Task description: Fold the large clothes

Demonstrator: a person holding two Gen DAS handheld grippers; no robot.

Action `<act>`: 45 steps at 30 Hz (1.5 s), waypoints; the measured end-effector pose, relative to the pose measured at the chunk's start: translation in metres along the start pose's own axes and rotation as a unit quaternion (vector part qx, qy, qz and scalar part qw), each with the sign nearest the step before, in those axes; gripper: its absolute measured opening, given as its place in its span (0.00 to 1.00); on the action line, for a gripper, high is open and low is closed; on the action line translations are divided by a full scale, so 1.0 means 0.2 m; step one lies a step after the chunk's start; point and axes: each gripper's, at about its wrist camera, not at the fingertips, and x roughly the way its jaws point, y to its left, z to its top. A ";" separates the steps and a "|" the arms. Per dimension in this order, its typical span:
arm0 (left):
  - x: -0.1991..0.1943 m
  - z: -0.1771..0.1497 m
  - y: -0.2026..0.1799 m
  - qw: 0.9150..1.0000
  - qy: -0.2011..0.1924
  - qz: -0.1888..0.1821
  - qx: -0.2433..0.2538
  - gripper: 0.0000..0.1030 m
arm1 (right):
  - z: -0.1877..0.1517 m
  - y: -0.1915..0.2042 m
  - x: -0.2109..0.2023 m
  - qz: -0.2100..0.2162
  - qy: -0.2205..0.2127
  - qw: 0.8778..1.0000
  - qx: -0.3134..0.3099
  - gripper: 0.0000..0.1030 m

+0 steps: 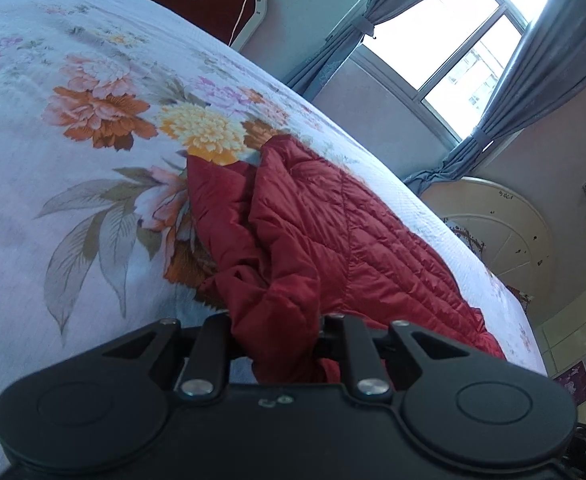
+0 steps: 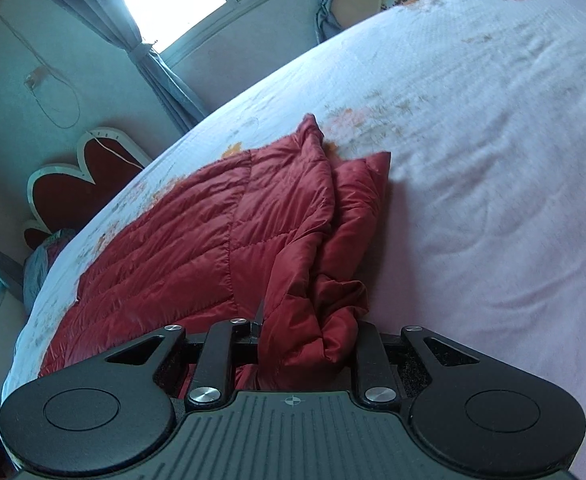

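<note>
Both sets of fingers are nearly closed and each has a bunched wad of the red jacket (image 1: 333,240) pinched in it. The left gripper (image 1: 277,344) has fabric stuffed between its fingers and spilling back toward the camera; same deal with the right gripper (image 2: 305,344), where a crumpled fold sits right in the gap. You can't see the actual pads on either one, the cloth covers them.

From the fingers outward, the jacket runs straight ahead of both grippers and flat across the bed (image 1: 93,160), quilted side up. In the left view the bulk of it spreads ahead and to the right of the fingers; in the right view it spreads ahead and to the left. So my read is the two hands hold the near edge with the body of the jacket lying between them. The long axis looks like it runs away from the hands, toward the window (image 1: 453,52) side of the bed.

Neither hand looks closer to the jacket than the other, since both already grip it. My guess is the next fold carries this near edge away over the rest.
</note>
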 end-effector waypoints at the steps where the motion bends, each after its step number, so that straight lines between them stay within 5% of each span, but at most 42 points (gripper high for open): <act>1: 0.02 0.00 0.01 1.000 0.003 -0.001 0.000 0.17 | -0.01 -0.01 0.01 -0.001 0.002 1.000 0.001 0.19; 5: 0.08 0.01 0.02 1.000 0.015 0.003 0.012 0.23 | -0.02 -0.02 0.06 -0.009 0.006 1.000 0.000 0.19; 7: 0.08 0.01 0.05 1.000 0.021 0.004 -0.004 0.40 | -0.02 -0.01 0.06 -0.008 0.006 1.000 -0.002 0.20; 8: 0.08 0.00 0.07 1.000 0.021 0.009 -0.018 0.51 | -0.01 -0.01 0.04 -0.011 0.005 1.000 -0.006 0.28; 9: 0.05 0.00 0.09 0.999 0.013 0.012 -0.030 0.69 | -0.01 -0.02 0.02 -0.026 -0.004 1.000 -0.005 0.54; 10: 0.02 -0.01 0.10 0.999 0.003 0.005 -0.038 0.79 | -0.01 -0.02 -0.03 -0.053 -0.025 0.998 -0.005 0.70; 11: 0.00 -0.02 0.10 0.999 -0.001 0.000 -0.039 0.82 | -0.01 -0.03 -0.10 -0.071 -0.057 0.996 -0.007 0.81; 12: -0.02 -0.03 0.09 0.999 -0.003 -0.006 -0.037 0.82 | -0.01 -0.04 -0.15 -0.080 -0.074 0.994 -0.011 0.81; 13: -0.03 -0.03 0.10 0.999 0.000 -0.011 -0.037 0.81 | 0.00 -0.04 -0.19 -0.093 -0.082 0.992 -0.011 0.80; 14: -0.03 -0.04 0.10 0.999 0.005 -0.016 -0.039 0.80 | 0.01 -0.04 -0.22 -0.099 -0.091 0.991 -0.010 0.58; 15: -0.01 -0.04 0.10 0.999 0.009 -0.019 -0.043 0.75 | 0.02 -0.03 -0.24 -0.092 -0.087 0.992 -0.011 0.24; 17: 0.02 -0.04 0.11 0.998 0.009 -0.024 -0.052 0.71 | 0.03 0.07 -0.24 -0.070 -0.076 0.994 -0.026 0.13; 22: 0.07 0.00 0.10 0.998 -0.008 -0.011 -0.056 0.29 | -0.06 0.48 -0.06 0.000 -0.008 0.994 -0.112 0.13; 24: 0.07 0.00 0.07 0.999 -0.014 -0.011 -0.043 0.24 | -0.12 0.60 0.02 0.021 0.013 0.991 -0.128 0.13; 28: 0.05 0.00 0.09 0.999 -0.015 -0.022 -0.047 0.21 | -0.22 0.75 0.18 0.034 0.050 0.988 -0.142 0.13; 33: 0.04 0.00 0.08 0.999 -0.013 -0.037 -0.022 0.21 | -0.32 0.75 0.43 -0.033 0.087 0.980 -0.174 0.00; 41: 0.04 0.02 0.09 0.999 0.002 -0.041 -0.017 0.21 | -0.24 0.81 0.20 -0.016 0.056 0.987 -0.148 0.00; 45: 0.03 0.03 0.08 0.999 0.003 -0.044 -0.017 0.21 | -0.31 0.81 0.22 -0.014 0.109 0.985 -0.137 0.00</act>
